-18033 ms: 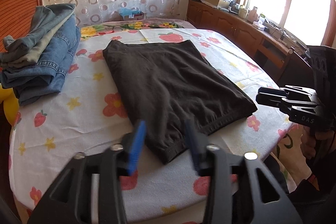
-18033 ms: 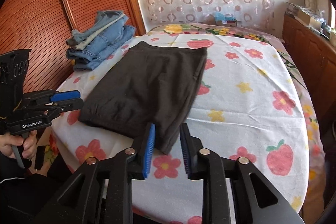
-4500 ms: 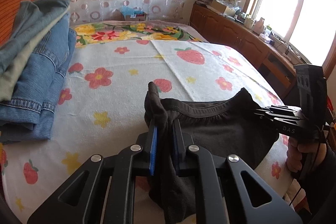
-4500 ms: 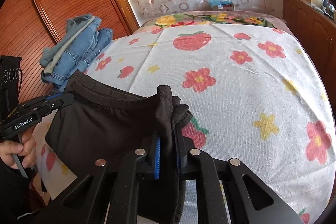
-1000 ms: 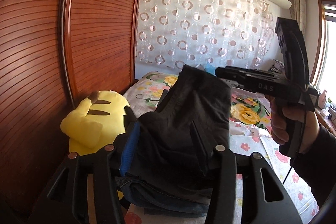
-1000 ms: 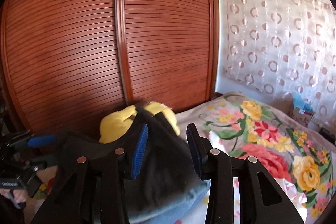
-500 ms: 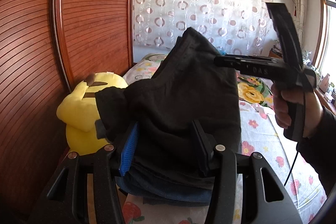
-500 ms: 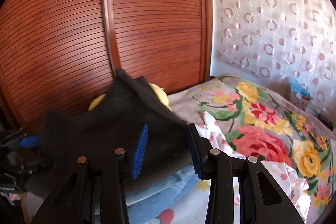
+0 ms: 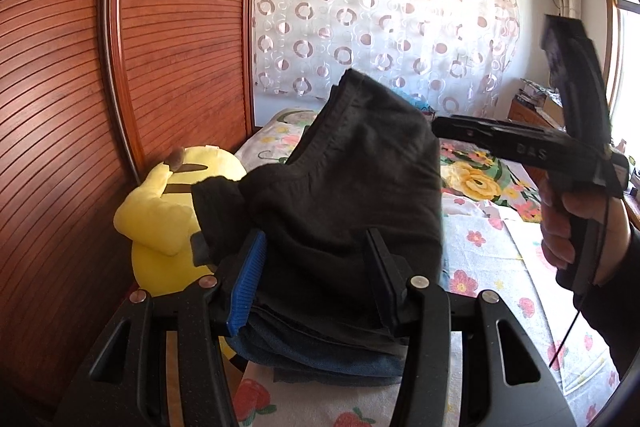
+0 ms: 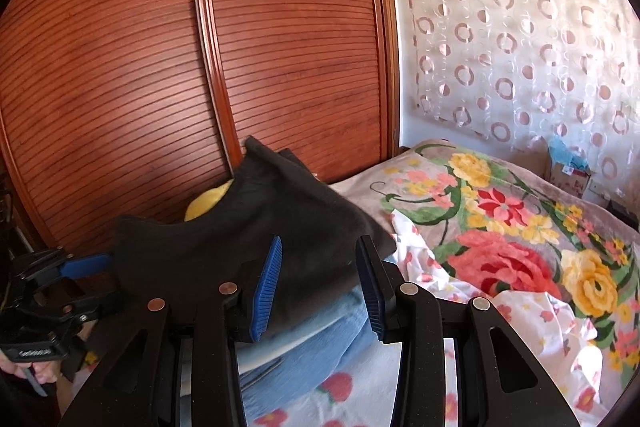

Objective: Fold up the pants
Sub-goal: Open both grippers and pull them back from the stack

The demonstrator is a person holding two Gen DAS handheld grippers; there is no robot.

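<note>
Folded black pants (image 9: 344,195) are being stacked onto the jeans pile (image 10: 320,339). Left hand-held gripper (image 9: 316,279) and right hand-held gripper (image 10: 320,279) are standing half-open astride them, apparently gripping nothing; withdrawal appears next.

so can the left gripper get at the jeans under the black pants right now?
Probably not: the black pants fill the gap of the left gripper and cover the jeans, leaving only an edge showing.
</note>
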